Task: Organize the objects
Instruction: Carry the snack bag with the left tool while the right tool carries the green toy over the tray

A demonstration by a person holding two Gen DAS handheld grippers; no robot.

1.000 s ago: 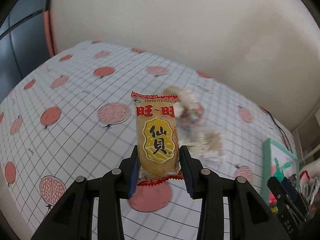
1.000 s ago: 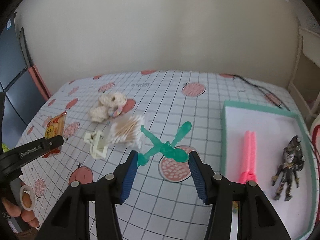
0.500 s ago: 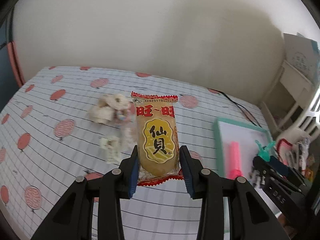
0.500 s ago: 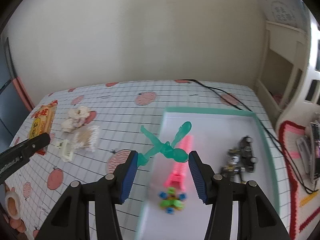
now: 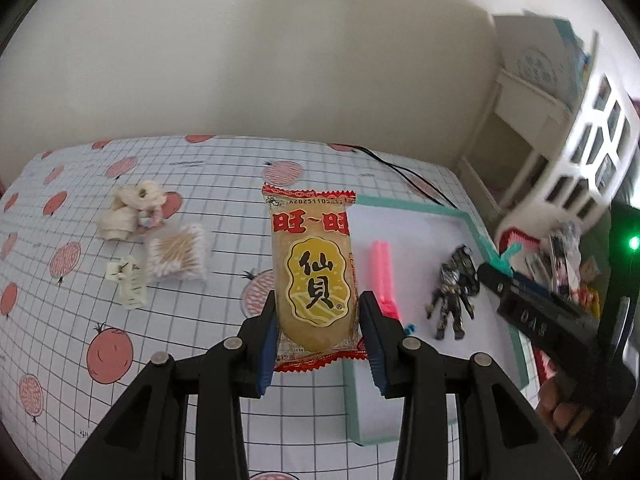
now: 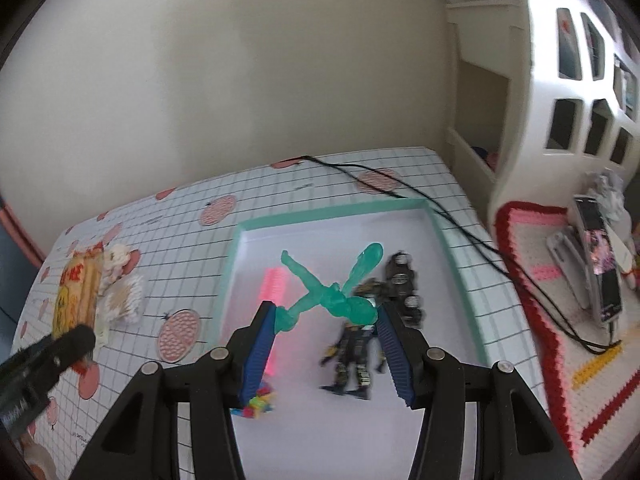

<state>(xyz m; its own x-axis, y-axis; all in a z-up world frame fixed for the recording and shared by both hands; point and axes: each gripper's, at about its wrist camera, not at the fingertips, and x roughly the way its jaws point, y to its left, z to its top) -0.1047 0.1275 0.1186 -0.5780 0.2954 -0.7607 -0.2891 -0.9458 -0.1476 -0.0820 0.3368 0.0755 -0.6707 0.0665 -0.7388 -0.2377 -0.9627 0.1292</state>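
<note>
My left gripper is shut on a yellow rice-cracker packet with red ends, held upright in the air just left of the green-rimmed white tray. My right gripper is shut on a translucent green toy figure, hanging over the tray. In the tray lie a pink comb, a dark action figure, a dark toy car and a small multicoloured block toy. The packet and the left gripper's finger also show at the left of the right wrist view.
On the checked cloth with red fruit prints lie a bag of cotton swabs, a white hair clip and cream hair ties. A black cable crosses behind the tray. White shelves and a crocheted mat with a phone stand at right.
Both grippers have swung to the right with their loads, from over the cloth with the loose items to the tray. The green figure now hangs over the tray; the packet is at its left edge.
</note>
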